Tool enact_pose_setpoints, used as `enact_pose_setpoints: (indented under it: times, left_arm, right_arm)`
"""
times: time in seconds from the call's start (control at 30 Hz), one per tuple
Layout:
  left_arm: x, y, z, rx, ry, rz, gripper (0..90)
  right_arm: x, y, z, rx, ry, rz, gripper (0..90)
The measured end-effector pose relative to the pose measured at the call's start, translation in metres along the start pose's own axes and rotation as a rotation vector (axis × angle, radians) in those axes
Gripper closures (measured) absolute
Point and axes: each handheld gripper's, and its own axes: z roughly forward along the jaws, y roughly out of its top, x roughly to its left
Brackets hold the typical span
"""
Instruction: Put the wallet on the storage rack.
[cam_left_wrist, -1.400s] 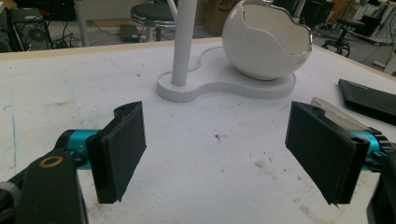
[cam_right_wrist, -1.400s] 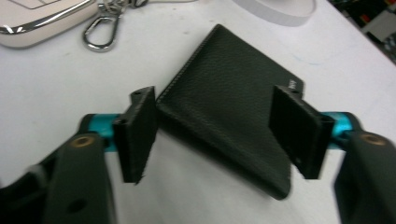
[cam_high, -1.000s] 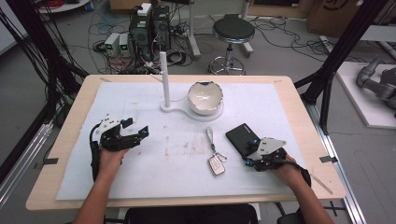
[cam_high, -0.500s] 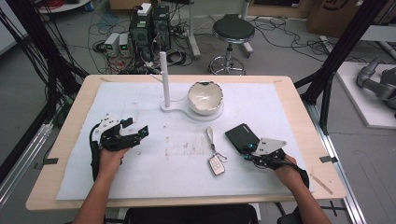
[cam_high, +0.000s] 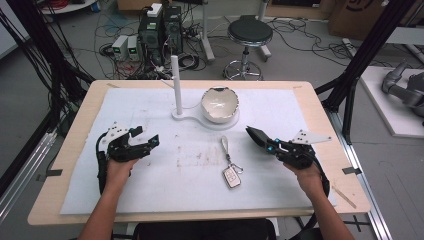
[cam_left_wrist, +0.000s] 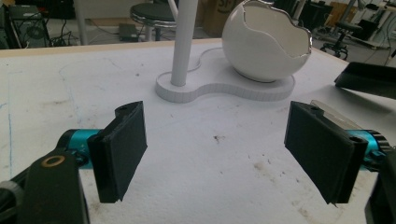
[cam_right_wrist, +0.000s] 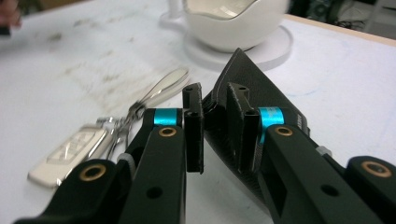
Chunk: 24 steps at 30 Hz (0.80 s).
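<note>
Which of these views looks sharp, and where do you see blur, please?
High view: evenly lit, slightly soft. Left gripper view: crisp on the white bowl. Right gripper view: right tool sharp on the black wallet; the bowl and key fob are blurred.

Beyond the table's far edge a black round stool stood on the floor. Computer towers and tangled cables sat off its far-left corner. A white platform lay past the right edge.
</note>
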Motion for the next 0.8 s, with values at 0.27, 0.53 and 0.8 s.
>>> enact_pose_setpoints:
  times: [0.27,0.53,0.8]
  left_arm:
    - [0.001,0.000,-0.001,-0.002,0.003,-0.004,21.6]
    - [-0.009,0.004,0.005,-0.026,-0.083,0.045,27.3]
    - [-0.035,0.019,0.033,-0.033,-0.213,0.132,27.3]
  right_arm:
    - [-0.009,-0.003,-0.003,-0.036,-0.119,0.091,78.3]
    - [0.001,0.006,-0.008,-0.058,-0.086,0.033,80.1]
    - [0.004,0.016,-0.011,-0.076,-0.036,0.012,80.9]
